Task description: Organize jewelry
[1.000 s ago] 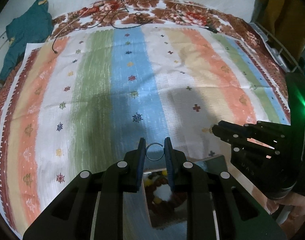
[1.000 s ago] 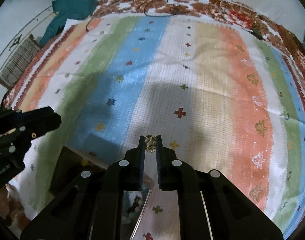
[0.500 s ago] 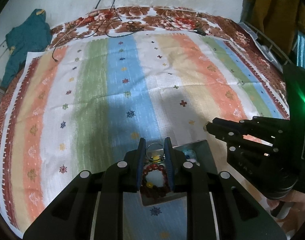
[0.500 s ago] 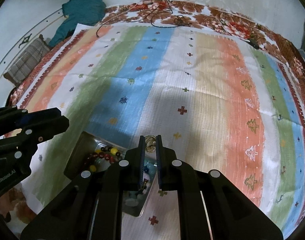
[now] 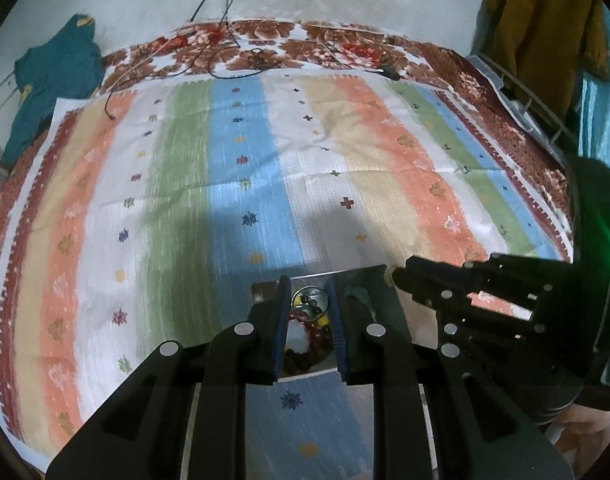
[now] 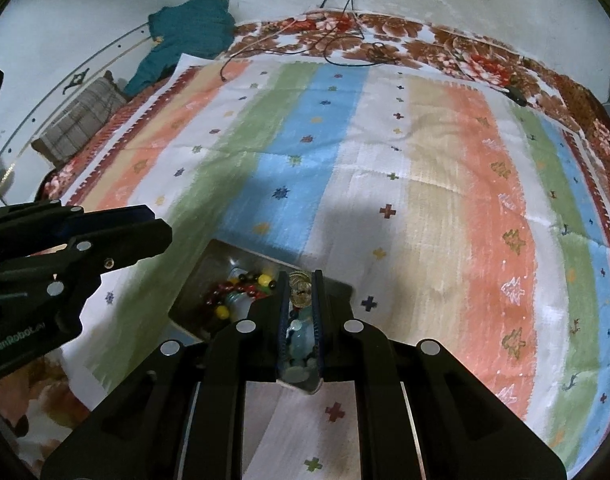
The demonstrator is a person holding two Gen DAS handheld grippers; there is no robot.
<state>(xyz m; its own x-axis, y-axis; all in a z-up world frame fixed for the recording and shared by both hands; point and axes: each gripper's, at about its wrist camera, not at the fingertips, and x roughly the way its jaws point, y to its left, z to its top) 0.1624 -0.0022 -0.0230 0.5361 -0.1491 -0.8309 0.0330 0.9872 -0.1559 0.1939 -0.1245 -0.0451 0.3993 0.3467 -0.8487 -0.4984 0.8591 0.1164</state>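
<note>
A metal tray [image 5: 369, 274] [image 6: 213, 258] lies on a striped cloth and holds beaded bracelets: red and yellow beads [image 6: 241, 286] and pale blue beads [image 6: 299, 340]. My left gripper [image 5: 309, 296] is shut on a thin silver ring [image 5: 309, 299] and hangs over the tray. My right gripper [image 6: 300, 292] is shut on a gold wire ornament [image 6: 300, 294], also over the tray. Each gripper shows in the other's view, the right one [image 5: 397, 274] beside the tray's right corner, the left one [image 6: 161, 232] at the tray's left.
The striped cloth [image 5: 265, 168] covers a floral bedspread [image 5: 305, 44]. A teal garment [image 5: 53, 80] lies at the far left, black cables [image 5: 233, 64] at the far edge, a mustard coat [image 5: 545, 28] hangs at right. A checked cushion [image 6: 81, 124] sits off the left side.
Both grippers have drawn back and tilted so the tray with bracelets has come into view beneath them. Each keeps hold of its piece.
</note>
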